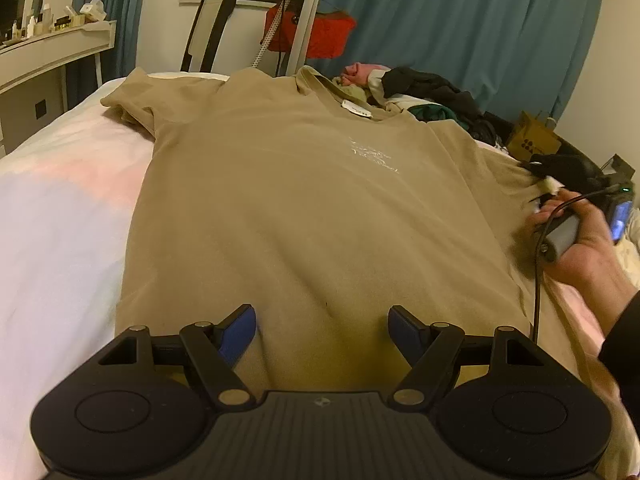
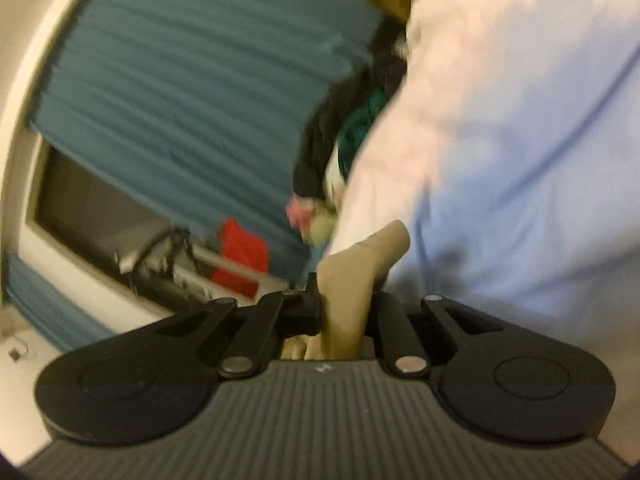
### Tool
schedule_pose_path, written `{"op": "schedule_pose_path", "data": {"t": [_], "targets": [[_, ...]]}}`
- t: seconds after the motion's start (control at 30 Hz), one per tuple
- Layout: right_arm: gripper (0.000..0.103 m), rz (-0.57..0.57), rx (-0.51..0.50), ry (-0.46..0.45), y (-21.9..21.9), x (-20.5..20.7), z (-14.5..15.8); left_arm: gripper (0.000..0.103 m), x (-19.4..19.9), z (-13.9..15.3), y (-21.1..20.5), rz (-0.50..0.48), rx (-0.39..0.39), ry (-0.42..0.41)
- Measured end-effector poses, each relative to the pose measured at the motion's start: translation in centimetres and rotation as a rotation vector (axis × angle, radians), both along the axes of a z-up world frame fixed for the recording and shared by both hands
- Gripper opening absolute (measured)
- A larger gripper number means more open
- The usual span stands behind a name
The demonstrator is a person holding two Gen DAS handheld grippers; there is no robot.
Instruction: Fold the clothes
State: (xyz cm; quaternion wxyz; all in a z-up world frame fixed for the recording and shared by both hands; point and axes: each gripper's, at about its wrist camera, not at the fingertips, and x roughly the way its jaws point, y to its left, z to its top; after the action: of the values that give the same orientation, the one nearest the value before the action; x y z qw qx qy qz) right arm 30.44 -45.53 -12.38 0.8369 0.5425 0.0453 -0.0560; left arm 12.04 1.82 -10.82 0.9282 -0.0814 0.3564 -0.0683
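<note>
A tan T-shirt [image 1: 304,200] lies flat and face up on the bed, collar at the far end, a small white print on the chest. My left gripper [image 1: 322,326] is open, its blue-padded fingers [image 1: 240,330] spread just above the shirt's near hem. My right gripper [image 2: 346,308] is shut on a bunched fold of the tan shirt [image 2: 360,264]. In the left wrist view the right gripper [image 1: 560,184] sits at the shirt's right edge near the sleeve, held in a hand. The right wrist view is tilted and blurred.
The bed sheet [image 1: 60,220] is white and pink. A pile of dark, green and pink clothes [image 1: 420,88] lies beyond the collar. A cardboard box [image 1: 532,138] sits at the far right. A teal curtain [image 1: 460,20], a red bag [image 1: 320,36] and a shelf [image 1: 52,44] stand behind.
</note>
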Motion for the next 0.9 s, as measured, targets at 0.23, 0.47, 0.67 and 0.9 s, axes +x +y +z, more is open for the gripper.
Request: {"op": "schedule_pose_path", "data": {"t": [0.23, 0.47, 0.67, 0.9], "targets": [[0.013, -0.065, 0.134, 0.069, -3.2, -2.7, -1.4, 0.075, -1.3, 1.0, -0.8, -0.027, 0.056, -0.058], [0.069, 0.068, 0.118, 0.056, -2.0, -2.6, -2.5, 0.075, -1.8, 1.1, -1.2, -0.025, 0.065, -0.068], [0.071, 0.16, -0.033, 0.096, -0.9, 0.2, -1.9, 0.076, -2.6, 1.2, -0.5, -0.004, 0.032, -0.064], [0.04, 0.243, -0.004, 0.039, -1.8, 3.8, -2.2, 0.076, -1.2, 1.4, -0.5, -0.015, -0.012, -0.051]]}}
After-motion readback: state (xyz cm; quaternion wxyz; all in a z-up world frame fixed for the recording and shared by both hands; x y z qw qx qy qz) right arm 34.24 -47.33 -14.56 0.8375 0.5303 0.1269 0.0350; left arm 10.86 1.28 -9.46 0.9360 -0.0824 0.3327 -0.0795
